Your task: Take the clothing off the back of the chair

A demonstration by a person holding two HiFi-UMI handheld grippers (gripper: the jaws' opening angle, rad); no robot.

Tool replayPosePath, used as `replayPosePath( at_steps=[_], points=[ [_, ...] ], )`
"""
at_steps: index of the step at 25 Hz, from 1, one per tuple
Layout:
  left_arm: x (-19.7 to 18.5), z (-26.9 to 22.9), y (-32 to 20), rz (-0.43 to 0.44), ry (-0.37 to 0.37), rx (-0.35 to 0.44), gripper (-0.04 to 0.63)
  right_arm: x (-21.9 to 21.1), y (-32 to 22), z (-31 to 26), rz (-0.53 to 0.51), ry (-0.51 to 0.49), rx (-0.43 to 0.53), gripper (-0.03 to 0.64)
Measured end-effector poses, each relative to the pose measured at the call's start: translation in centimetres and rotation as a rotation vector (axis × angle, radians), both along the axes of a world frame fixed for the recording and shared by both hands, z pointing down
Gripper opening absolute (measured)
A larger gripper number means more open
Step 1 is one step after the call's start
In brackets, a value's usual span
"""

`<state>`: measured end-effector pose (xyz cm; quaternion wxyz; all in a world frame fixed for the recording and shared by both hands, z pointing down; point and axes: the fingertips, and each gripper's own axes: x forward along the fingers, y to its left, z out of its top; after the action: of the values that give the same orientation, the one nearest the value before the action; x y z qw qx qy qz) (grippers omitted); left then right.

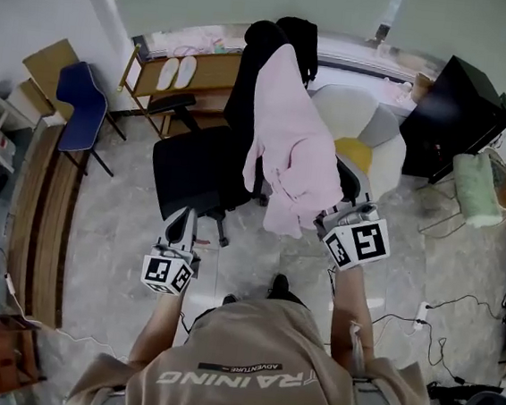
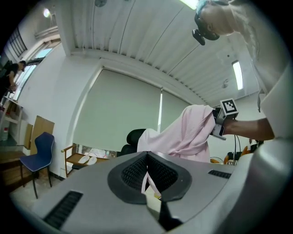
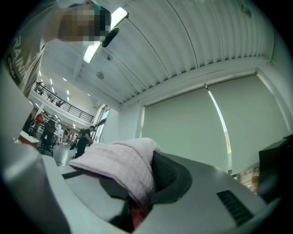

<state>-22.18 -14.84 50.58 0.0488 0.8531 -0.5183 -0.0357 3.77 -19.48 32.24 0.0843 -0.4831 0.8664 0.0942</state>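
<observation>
Here the right gripper (image 1: 328,219) pinches the pink garment (image 1: 289,156) on the chair (image 1: 194,168); the left gripper (image 1: 181,226) sits closed.

Office room: swivel chair (image 1: 193,173), roller blind (image 2: 119,114)

The floor (image 1: 255,269) in front of the black office chair (image 1: 194,168) is open; a blue chair (image 1: 81,107) stands far left, a black cabinet (image 1: 451,115) right

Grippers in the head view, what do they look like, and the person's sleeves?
Both the left gripper and right gripper have grey bodies, each carrying a white cube with black square markers. The person wears a tan short-sleeved shirt with white lettering.
</observation>
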Motion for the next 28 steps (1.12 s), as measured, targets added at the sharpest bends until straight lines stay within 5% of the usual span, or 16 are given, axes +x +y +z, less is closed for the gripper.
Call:
replayPosePath(
  at_steps=[10,28],
  points=[
    [-4.4,0.7,3.9,0.153,-0.038,-0.025,0.012,-3.6,7.9,2.9,0.111,-0.026,-0.101,0.081],
    [-1.4,-1.0,5.7,0.129,-0.040,0.029,0.012,-4.4,11.6,5.5,-0.019,0.009,-0.148,0.081]
  ],
)
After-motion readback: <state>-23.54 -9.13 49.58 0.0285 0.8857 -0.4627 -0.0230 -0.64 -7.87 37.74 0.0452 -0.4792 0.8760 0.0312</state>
